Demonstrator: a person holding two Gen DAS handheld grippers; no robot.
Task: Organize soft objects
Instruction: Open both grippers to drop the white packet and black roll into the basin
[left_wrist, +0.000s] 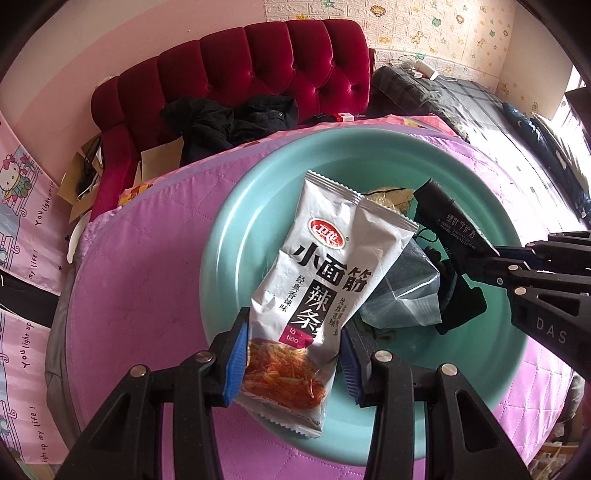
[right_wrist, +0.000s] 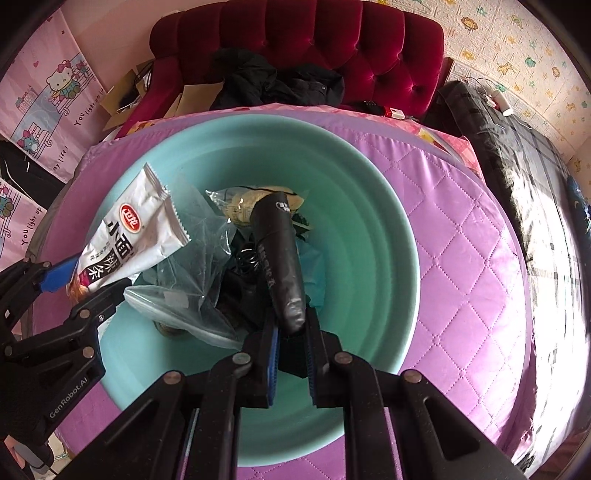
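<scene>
1. We had a big teal basin (left_wrist: 236, 236) sitting on a round table with a quilted purple cover (left_wrist: 140, 280), and it took up most of that top. Pink patterned fabric peeked out along the table's far edge.
2. Behind the table there was a tufted red velvet sofa (left_wrist: 266, 62) with a black jacket (left_wrist: 229, 118) dumped on it. Cartoon cat posters (left_wrist: 22, 206) hung on the pink wall to the left, brick-look wallpaper with animal stickers was on the right, and a dark plaid cover (left_wrist: 472, 99) lay by the bright window side.
3. Our left gripper (left_wrist: 291, 354) was about half open but clamped on the lower end of a silver snack packet (left_wrist: 314, 280), which hung over the near side of the basin.
4. Our right gripper (right_wrist: 291, 332) was nearly closed, pinching the end of a black rolled pouch (right_wrist: 279, 254) over the middle of the basin.
5. Already lying in the basin: a crinkly clear plastic bag (right_wrist: 192, 295), a pale yellow packet (right_wrist: 255, 201) and some dark stuff underneath.
6. Hard to call: that dark pile was mostly hidden by the pouch and the bag, so we couldn't say what it was. The print on the pouch was too small to read, and the window side was blown out.
</scene>
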